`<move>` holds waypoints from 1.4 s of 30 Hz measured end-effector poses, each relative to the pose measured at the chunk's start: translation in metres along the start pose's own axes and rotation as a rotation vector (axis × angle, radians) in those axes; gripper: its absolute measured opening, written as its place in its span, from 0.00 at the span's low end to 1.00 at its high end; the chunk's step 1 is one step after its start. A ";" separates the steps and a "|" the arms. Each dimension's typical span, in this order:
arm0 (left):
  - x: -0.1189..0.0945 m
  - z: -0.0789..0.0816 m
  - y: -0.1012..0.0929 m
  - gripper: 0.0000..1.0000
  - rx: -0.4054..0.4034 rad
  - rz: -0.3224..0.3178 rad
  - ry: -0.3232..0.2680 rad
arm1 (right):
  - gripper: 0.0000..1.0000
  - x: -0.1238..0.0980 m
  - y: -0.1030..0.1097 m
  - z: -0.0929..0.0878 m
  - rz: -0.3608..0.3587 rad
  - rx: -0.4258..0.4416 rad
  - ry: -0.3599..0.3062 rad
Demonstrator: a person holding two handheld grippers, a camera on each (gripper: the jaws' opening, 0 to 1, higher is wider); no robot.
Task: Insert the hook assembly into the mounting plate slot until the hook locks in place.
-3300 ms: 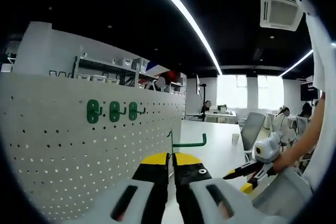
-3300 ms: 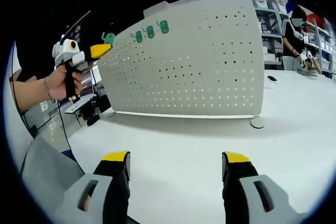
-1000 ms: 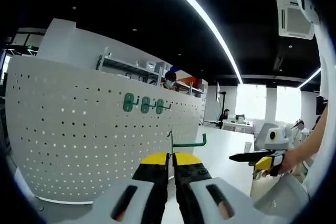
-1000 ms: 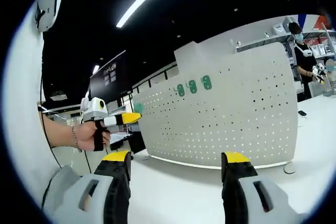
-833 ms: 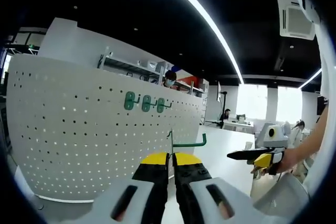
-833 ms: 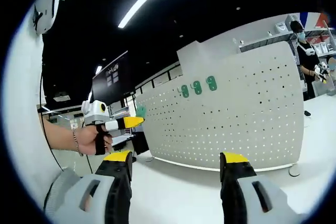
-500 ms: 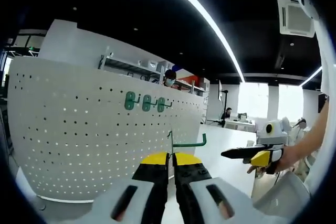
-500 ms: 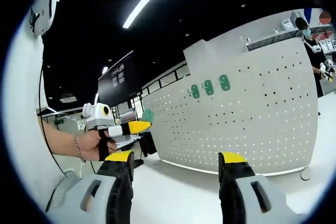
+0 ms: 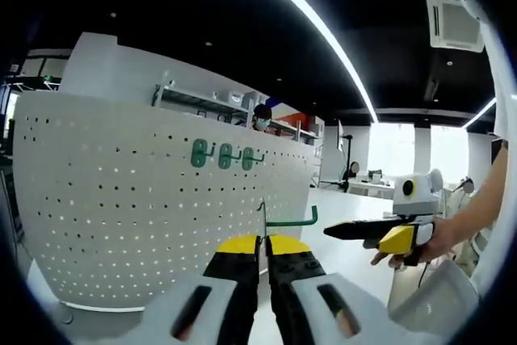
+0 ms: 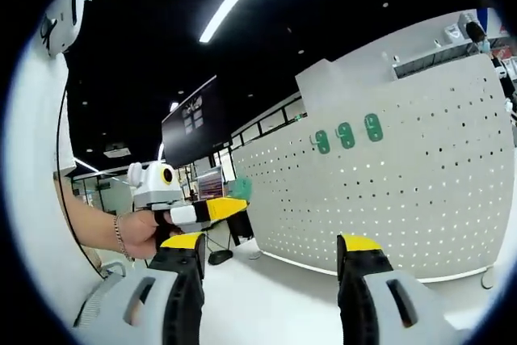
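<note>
Hook assembly (image 9: 284,220) sits pinched between the closed jaws of the left gripper (image 9: 262,241), a thin green wire piece whose upright stem rises from the yellow tips and whose arm runs off to the right, ending in a small upturn. It looks light and stiff, likely a coated metal rod, so the risk is less crushing than twisting: held low on the stem as it is, it could swivel in the pads when it meets resistance. A hold close to the backing part should give the firmest push.

Beyond it stands the white pegboard mounting plate (image 9: 137,199), upright on the white table (image 10: 275,305), with three green hooks (image 9: 224,156) already seated in a row near its top edge. The held piece is still well apart from the board.

Off to the right, the right gripper (image 10: 271,248) has its jaws spread wide and empty.
</note>
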State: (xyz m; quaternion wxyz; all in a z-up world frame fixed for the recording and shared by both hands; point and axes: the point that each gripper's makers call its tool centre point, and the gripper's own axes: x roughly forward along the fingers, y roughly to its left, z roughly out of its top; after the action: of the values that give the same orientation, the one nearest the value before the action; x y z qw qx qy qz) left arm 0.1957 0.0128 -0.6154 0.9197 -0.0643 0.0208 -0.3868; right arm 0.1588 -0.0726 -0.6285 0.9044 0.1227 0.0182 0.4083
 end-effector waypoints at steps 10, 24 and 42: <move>-0.001 -0.001 -0.001 0.03 0.000 0.006 0.001 | 0.61 0.020 0.012 0.005 0.043 0.004 -0.010; -0.003 0.001 0.001 0.03 0.005 0.017 0.000 | 0.53 0.052 0.028 0.011 0.095 0.046 -0.023; -0.001 0.000 -0.002 0.03 0.002 0.012 0.002 | 0.45 0.073 0.040 0.016 0.125 0.074 -0.024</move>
State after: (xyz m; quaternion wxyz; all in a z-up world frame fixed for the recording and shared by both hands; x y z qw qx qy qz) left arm 0.1935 0.0121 -0.6152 0.9220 -0.0626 0.0218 -0.3815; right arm 0.1800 0.0035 -0.5989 0.8720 0.1618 0.0149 0.4618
